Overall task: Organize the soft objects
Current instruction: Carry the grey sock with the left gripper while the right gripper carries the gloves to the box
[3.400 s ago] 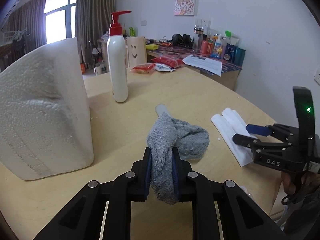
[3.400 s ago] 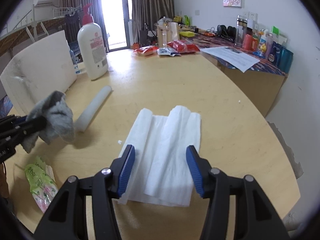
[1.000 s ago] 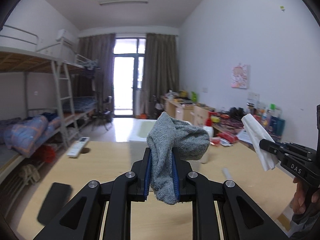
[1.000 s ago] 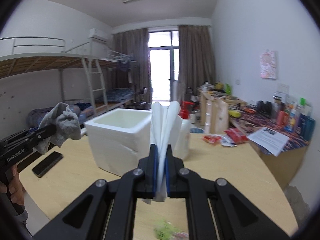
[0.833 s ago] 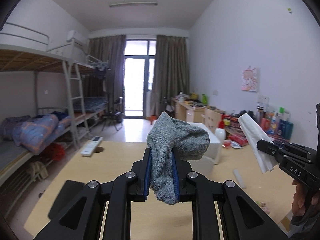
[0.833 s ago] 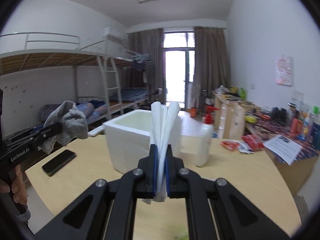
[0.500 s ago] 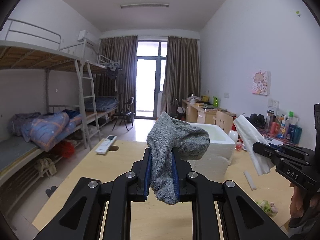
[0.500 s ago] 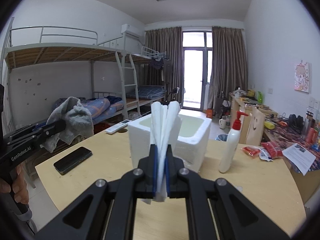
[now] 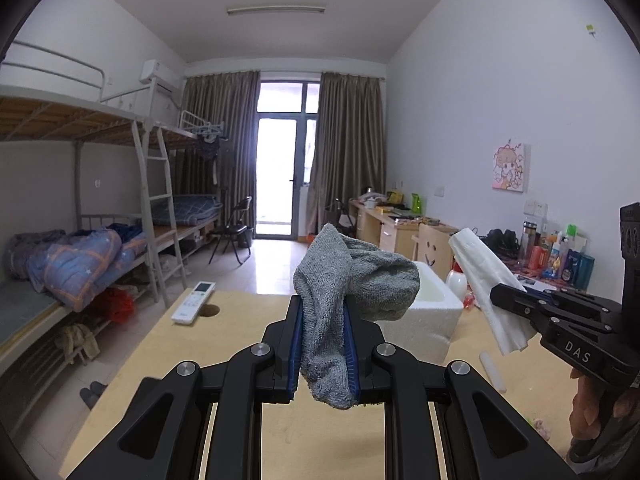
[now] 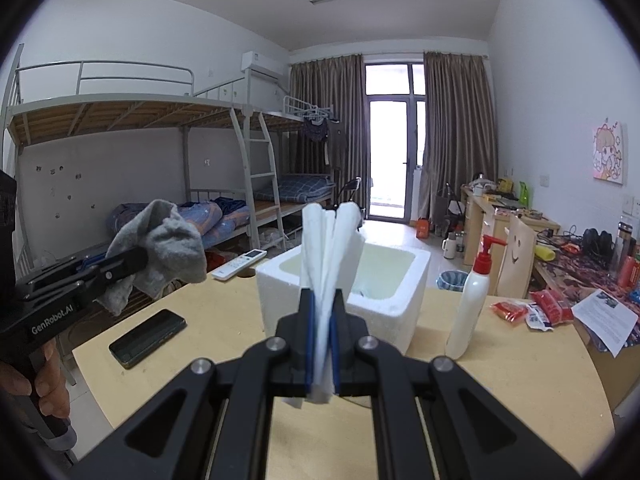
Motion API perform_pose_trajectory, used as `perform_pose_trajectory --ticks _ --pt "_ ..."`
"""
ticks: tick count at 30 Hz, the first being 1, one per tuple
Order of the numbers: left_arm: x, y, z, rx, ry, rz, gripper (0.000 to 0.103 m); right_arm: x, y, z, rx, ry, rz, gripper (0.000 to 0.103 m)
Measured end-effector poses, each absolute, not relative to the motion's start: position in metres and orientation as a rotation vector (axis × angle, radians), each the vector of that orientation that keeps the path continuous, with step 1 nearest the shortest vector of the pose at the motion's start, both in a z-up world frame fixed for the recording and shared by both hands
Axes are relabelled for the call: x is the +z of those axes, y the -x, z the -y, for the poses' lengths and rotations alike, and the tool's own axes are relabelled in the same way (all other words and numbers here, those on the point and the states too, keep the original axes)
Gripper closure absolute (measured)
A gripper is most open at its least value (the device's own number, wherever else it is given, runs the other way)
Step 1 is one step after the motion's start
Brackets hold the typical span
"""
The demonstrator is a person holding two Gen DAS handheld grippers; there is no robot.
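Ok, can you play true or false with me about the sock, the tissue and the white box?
1. The left gripper is clamped on the grey sock. True.
2. The right gripper is empty. False: it pinches a folded white tissue.
3. The foam box stands open on the table. True.
4. The phone lies inside the box. False: it lies on the table, left of the box.
5. The pump bottle stands upright beside the box. True.

Grey sock [image 9: 344, 300] pinched in left claw [image 9: 324, 354], white foam box [image 9: 424, 320] beyond.
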State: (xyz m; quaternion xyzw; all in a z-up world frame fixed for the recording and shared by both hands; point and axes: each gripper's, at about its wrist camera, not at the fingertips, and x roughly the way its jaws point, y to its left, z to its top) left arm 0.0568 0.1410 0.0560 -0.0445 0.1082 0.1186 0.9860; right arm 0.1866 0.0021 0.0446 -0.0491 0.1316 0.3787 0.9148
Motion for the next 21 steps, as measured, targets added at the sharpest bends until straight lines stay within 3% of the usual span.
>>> perform_pose_trajectory --ticks 21 --pt "0.084 -0.141 -0.155 0.176 0.088 -0.269 0.083 0.07 -0.251 -0.032 0.748 0.108 -0.33 0.094"
